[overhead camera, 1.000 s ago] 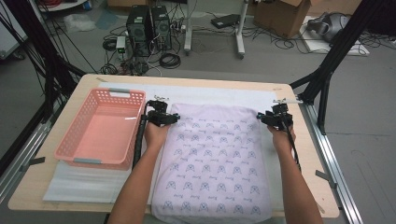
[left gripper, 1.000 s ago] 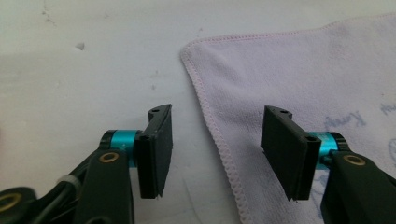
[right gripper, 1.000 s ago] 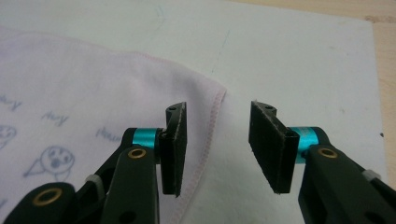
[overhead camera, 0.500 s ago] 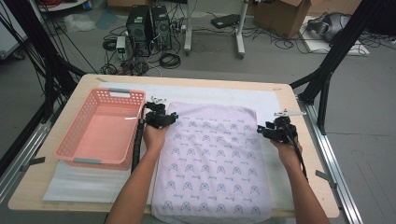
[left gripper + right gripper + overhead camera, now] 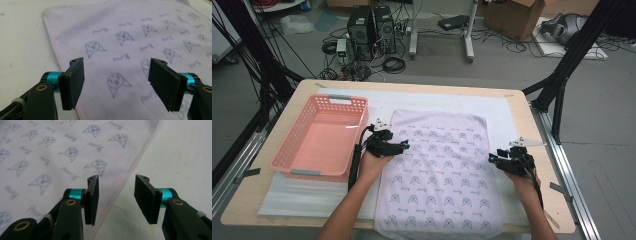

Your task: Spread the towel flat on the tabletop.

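A lavender towel (image 5: pixel 439 170) printed with small blue figures lies flat on the white mat, its near end hanging over the table's front edge. My left gripper (image 5: pixel 404 147) hovers over the towel's left edge, about a third of the way down from the far corner. Its jaws have just been opening and now stand wide, with nothing between them above the towel (image 5: pixel 140 30). My right gripper (image 5: pixel 490 159) is at the right edge, further towards me. It is open, and its jaws (image 5: pixel 116 195) straddle the pink hem of the towel (image 5: pixel 50 150) without touching it.
An empty pink basket (image 5: pixel 292 142) stands on the table's left side, close to my left hand. The white mat (image 5: pixel 504 107) covers most of the wooden table (image 5: pixel 307 90). Computer towers and cables lie on the floor beyond the far edge.
Both grippers have drawn back from the towel's far corners towards the person, along its side edges. The right one came further. The left jaws stand wider apart.
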A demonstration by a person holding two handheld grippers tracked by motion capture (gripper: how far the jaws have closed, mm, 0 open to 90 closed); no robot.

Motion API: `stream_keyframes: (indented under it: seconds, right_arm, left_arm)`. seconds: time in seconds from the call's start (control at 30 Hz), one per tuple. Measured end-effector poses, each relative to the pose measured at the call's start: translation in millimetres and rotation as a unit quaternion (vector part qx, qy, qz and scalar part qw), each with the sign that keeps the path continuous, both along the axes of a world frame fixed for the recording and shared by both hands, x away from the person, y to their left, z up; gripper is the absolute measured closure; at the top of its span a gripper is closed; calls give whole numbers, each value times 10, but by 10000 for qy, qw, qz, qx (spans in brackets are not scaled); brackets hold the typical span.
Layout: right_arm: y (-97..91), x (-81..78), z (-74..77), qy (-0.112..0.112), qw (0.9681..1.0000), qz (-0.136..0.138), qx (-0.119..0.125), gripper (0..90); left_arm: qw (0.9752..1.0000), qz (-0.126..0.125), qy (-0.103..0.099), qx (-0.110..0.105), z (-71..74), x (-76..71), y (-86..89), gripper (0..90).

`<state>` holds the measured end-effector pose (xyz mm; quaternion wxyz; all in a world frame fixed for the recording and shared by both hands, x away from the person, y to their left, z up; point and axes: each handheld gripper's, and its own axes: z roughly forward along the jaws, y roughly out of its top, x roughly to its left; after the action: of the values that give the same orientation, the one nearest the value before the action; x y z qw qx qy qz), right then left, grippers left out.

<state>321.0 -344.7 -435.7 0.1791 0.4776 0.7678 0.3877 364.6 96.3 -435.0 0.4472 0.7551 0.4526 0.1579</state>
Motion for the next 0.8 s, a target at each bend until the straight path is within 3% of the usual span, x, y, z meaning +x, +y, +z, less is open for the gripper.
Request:
stream_keyframes:
  seconds: [0.1,0.2,0.27,0.3,0.33,0.4,0.43,0.5,0.57,0.63,0.73,0.8]
  right_arm:
    - [-10,-145,-20,-40,10000,-5,61,569]
    - [9,-216,-41,50,9999,125,27,627]
    - [54,-216,-78,267,9993,279,11,729]
    - [95,-223,-99,247,9992,258,-178,784]
    - [105,-225,-90,237,9990,299,-220,861]
    - [109,-215,-76,258,9989,261,-297,870]
    - [94,-216,-67,176,9987,99,-465,872]
    - [30,-213,-68,170,9989,-49,-445,872]
    - [-13,-231,-65,105,9988,-98,-473,870]
    - [1,-260,-61,-5,9982,-78,-595,837]
    - [-17,-318,-37,-79,9995,-107,-270,715]
    - [-60,-358,-15,-98,9998,-160,-93,689]
  left_arm:
    - [9997,-233,-27,14,-8,-135,42,296]
    - [9996,-271,-117,49,-20,-247,84,304]
    - [9995,-271,-151,-14,-30,-300,130,306]
    - [9996,-229,-164,-78,-37,-327,147,307]
    - [9996,-217,-176,-108,-41,-343,161,307]
    - [9996,-211,-189,-85,-50,-395,190,309]
    - [9995,-213,-213,-75,-53,-421,204,312]
    - [9995,-222,-207,-66,-52,-473,231,313]
    - [9994,-237,-244,71,-47,-535,249,313]
    - [9994,-259,-207,72,-64,-607,273,319]
    - [9995,-270,-107,156,-99,-702,317,343]
    - [9995,-283,-48,148,-118,-760,358,384]
